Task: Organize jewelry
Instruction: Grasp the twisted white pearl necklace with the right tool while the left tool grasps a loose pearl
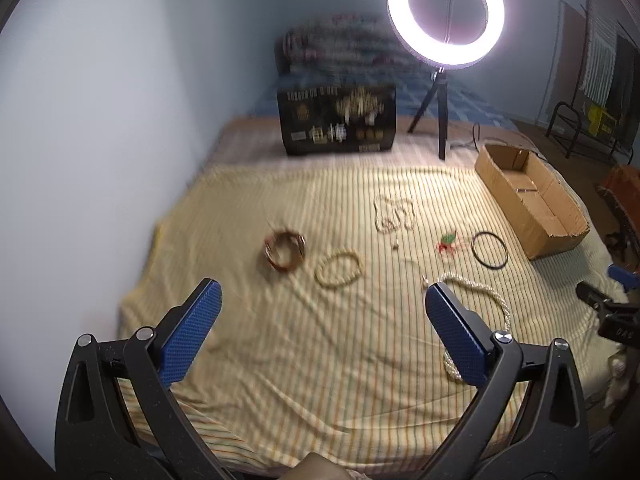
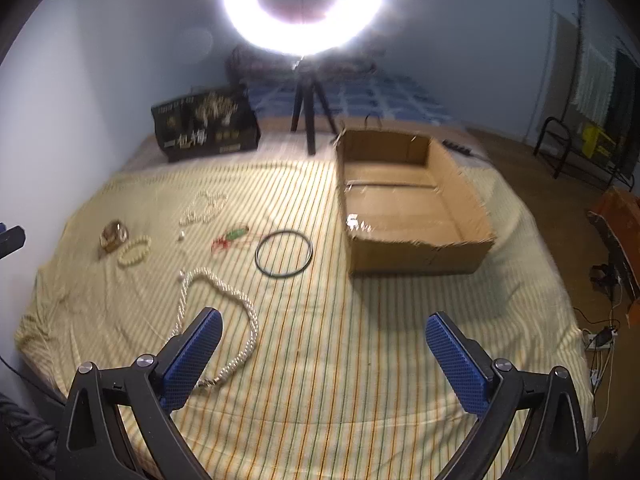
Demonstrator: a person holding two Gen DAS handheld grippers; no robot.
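Jewelry lies scattered on the yellow striped cloth [image 2: 320, 320], blurred brown bangles [image 2: 113, 234] far left, twisted white rope necklace [image 2: 224, 300] partly hidden by the wide-open right gripper [image 2: 324, 338], brown cardboard box [image 2: 416, 216] right, left gripper [image 1: 323, 306] equally wide, empty.

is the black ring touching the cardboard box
Apart. The right wrist view shows striped cloth between the black ring and the cardboard box.

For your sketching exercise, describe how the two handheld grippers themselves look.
The left gripper and the right gripper look alike: two black plastic arms with triangular cut-outs and silver round pivot bolts, each ending in a blue rectangular finger pad with fine dotted texture. No cables or sleeves show.
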